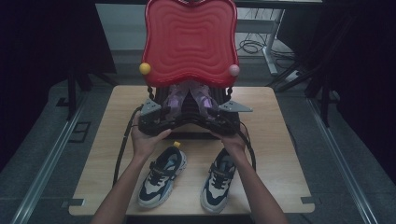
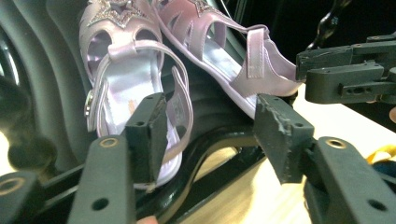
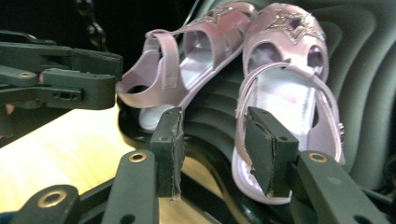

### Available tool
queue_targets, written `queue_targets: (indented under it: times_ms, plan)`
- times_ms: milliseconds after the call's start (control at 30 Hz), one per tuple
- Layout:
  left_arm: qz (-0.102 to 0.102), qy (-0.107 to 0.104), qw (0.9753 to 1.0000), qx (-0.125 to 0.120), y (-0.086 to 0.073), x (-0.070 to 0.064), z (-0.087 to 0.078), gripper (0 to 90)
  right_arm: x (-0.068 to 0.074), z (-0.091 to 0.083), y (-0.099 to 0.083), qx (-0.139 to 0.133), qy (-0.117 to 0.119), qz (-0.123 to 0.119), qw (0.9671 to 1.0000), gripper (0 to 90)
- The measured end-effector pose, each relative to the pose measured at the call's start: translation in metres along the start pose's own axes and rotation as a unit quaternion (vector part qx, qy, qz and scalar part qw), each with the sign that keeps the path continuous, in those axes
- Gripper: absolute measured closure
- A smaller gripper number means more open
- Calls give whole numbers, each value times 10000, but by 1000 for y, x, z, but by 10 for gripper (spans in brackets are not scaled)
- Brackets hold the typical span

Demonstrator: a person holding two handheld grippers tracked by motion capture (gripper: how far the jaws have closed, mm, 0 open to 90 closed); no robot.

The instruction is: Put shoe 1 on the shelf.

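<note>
open case (image 1: pixel 161 122) at the table's (image 1: pixel 275 154) far middle: black ribbed base, red lid (image 1: pixel 189 39) standing upright behind it. inside, a pair of lilac sandals — left sandal (image 2: pixel 123 88) and right sandal (image 2: pixel 224 51) — lie on the ribbing, toes up toward the lid, heels at the front lip. two dark-and-white sneakers (image 1: pixel 161 175) rest on the wood nearer the person, apart from the case.

edges and room: the case's front lip sits just ahead of both grippers; bare tabletop lies to either side of the case, and the sneakers occupy the near middle.

left gripper (image 2: pixel 210 135): jaws parted, nothing between them, one pad just at the heel strap of the left sandal; whether it touches cannot be told. right gripper (image 3: pixel 215 149): jaws likewise spread and holding nothing, close in front of the sandal heels. both forearms come in from the near edge, hands at the case's front corners — grippers side by side, tips angled inward.
</note>
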State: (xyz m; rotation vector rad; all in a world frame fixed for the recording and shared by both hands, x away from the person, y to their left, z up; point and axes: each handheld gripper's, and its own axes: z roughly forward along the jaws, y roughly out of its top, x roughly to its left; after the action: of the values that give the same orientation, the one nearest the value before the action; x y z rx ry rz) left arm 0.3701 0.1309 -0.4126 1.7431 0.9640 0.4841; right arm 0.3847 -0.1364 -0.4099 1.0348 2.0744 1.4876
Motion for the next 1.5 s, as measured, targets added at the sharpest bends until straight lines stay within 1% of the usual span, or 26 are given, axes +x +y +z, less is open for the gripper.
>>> queue_targets:
  times_ms: [67,100,267,367,467,633,733,867,967,1200,1300,1367,1500]
  plan:
    - [-12,-28,10000,44,-2,1,-3,473,0,-3,-2,-13,60,-13,10000,571]
    - [-19,-36,10000,57,-3,1,-5,476,-1,-5,-2,14,112,-64,9999,573]
    - [-73,-35,9998,167,-10,2,-13,496,0,-13,-4,17,155,-76,9998,577]
    - [-47,-8,9996,272,-15,2,-17,512,0,-21,-7,24,162,-122,9998,579]
    - [-85,-10,9994,348,-20,1,-21,522,-1,-29,-10,40,174,-200,9996,579]
    - [-128,-85,9990,417,-30,-1,-28,534,-3,-42,-17,0,132,-222,9997,584]
    - [-106,-131,9986,497,-37,-4,-32,536,-4,-49,-23,-5,153,-238,9996,584]
    - [-100,-187,9985,508,-42,-6,-39,536,-5,-58,-32,-43,150,-218,9996,584]
    - [-81,-221,9981,574,-47,-8,-42,538,-5,-63,-37,-16,167,-216,9996,584]
    - [-132,-270,9979,572,-56,-11,-51,533,-5,-73,-46,33,250,-237,9994,583]
    - [-140,-301,9977,599,-60,-12,-56,529,-7,-78,-51,49,286,-241,9993,582]
    - [-136,-303,9975,620,-63,-12,-60,527,-8,-82,-56,86,319,-188,9993,582]
    - [-201,-308,9973,628,-70,-12,-68,525,-11,-87,-63,102,323,-195,9992,581]
